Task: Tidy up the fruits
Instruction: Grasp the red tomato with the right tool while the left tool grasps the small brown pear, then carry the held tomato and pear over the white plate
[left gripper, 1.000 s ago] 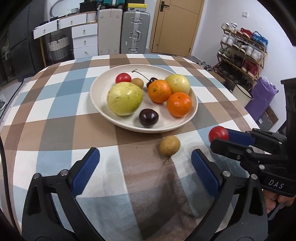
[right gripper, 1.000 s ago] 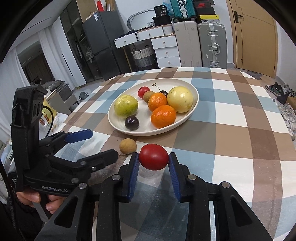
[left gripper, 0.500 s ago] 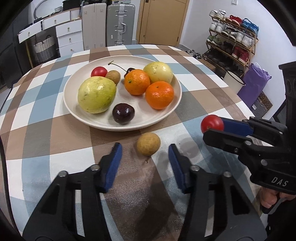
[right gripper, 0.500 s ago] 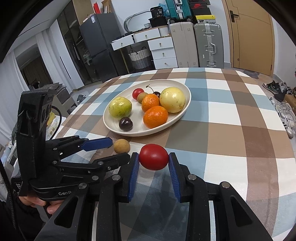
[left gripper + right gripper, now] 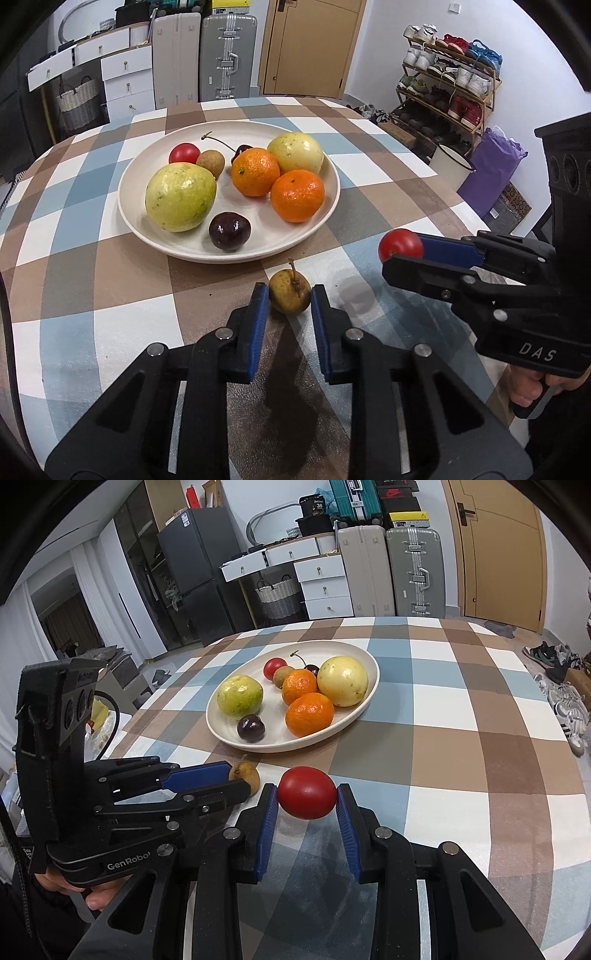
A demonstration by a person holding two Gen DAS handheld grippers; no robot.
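Note:
A cream plate (image 5: 328, 206) (image 5: 364, 705) on the checked tablecloth holds two oranges, two pale green-yellow fruits, a dark plum, a cherry, a small red tomato and a small brown fruit. A small brown stemmed fruit (image 5: 289, 290) (image 5: 244, 771) lies on the cloth in front of the plate. My left gripper (image 5: 286, 295) has its blue pads on both sides of it, closed against it. My right gripper (image 5: 307, 794) is shut on a red tomato (image 5: 307, 792) (image 5: 400, 245), held above the cloth to the right of the brown fruit.
The round table's edge (image 5: 458, 192) curves close on the right. Beyond it stand a shoe rack (image 5: 448, 85), a purple bag (image 5: 493, 166) and a white pot. Suitcases (image 5: 413, 572), drawers and a fridge (image 5: 192, 587) stand behind the table.
My left gripper moved forward to the small brown fruit and closed from wide open until its pads met it. My right gripper kept the red tomato and barely moved.

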